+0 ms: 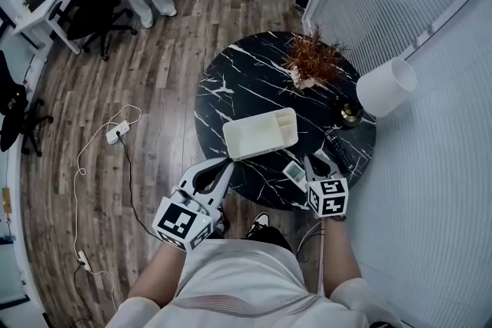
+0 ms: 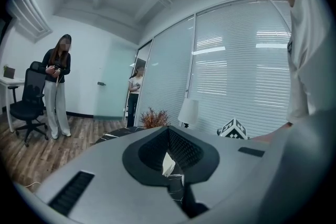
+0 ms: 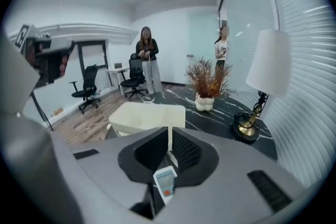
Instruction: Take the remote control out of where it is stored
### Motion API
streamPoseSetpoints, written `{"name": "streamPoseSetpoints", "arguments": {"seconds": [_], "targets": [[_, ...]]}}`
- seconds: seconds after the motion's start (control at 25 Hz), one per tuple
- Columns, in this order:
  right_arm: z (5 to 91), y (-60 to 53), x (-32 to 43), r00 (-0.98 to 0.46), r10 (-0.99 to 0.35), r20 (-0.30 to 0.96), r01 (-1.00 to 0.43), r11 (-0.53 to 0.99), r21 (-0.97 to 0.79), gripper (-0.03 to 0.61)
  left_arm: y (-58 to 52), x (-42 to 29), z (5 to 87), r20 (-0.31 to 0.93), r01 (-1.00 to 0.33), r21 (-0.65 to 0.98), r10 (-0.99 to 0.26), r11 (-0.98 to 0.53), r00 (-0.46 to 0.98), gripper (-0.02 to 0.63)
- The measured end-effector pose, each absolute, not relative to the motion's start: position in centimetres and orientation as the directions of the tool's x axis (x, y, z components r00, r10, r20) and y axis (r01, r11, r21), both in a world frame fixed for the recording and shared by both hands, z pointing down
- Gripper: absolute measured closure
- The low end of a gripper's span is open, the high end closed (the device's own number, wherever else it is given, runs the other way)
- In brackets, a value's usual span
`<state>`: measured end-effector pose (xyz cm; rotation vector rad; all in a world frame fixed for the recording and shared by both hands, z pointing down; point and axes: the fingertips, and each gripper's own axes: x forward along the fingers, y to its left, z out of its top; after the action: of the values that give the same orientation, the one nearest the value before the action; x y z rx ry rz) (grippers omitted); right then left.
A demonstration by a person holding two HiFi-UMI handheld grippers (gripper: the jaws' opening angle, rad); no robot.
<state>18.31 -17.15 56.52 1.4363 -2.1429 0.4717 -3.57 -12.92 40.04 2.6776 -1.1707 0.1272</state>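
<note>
**White remote lies outside its box on marble tabletop**

A round black marble tabletop (image 1: 246, 81) carries a white storage box (image 1: 260, 133) at its middle. A white-shaded lamp (image 1: 386, 87) and a russet dried plant (image 1: 311, 57) stand toward the far side. The left claw (image 2: 169, 131) is closed on the box's near left corner, and a sliver of white wall shows between its pads. The right claw (image 3: 169, 139) hangs above the tabletop's near edge, its jaws drawn together with nothing between the pads. A long black remote (image 1: 338, 150) lies on the marble to the right, near the lamp's base. The remote control (image 1: 294, 174) is outside the box. It lies on the marble off the box's near right corner, just beside the right claw. The right gripper view shows it directly below the jaws. It is a slim white handset with a pale blue screen at one end and a small orange button under the screen.
</note>
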Motion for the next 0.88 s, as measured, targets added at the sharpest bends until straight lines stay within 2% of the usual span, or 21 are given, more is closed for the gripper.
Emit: {"name": "streamPoseSetpoints", "arguments": {"seconds": [0.16, 0.32, 0.52, 0.64, 0.88], "targets": [[50.3, -17.4, 18.1, -0.362, -0.817, 0.448, -0.930, 0.351, -0.111, 0.563, -12.7, -2.8, 39.6, 0.153, -0.719, 0.158, -0.702, -0.677, 0.695, 0.604], [44.8, -17.2, 17.4, -0.380, -0.863, 0.332, -0.923, 0.377, -0.077, 0.565, -12.6, -2.0, 39.0, 0.132, -0.704, 0.156, -0.692, -0.693, 0.710, 0.604], [39.3, -16.2, 16.9, -0.339, -0.922, 0.188, -0.940, 0.339, -0.032, 0.565, -12.5, -1.8, 38.2, 0.112, -0.698, 0.153, -0.690, -0.699, 0.715, 0.604], [38.2, -15.6, 16.1, -0.346, -0.925, 0.157, -0.937, 0.351, 0.002, 0.565, -12.4, -2.0, 38.1, 0.106, -0.700, 0.151, -0.693, -0.698, 0.713, 0.604], [38.6, -15.5, 15.3, -0.367, -0.914, 0.173, -0.928, 0.372, -0.001, 0.566, -12.3, -2.3, 37.9, 0.107, -0.705, 0.149, -0.698, -0.693, 0.708, 0.604]]}}
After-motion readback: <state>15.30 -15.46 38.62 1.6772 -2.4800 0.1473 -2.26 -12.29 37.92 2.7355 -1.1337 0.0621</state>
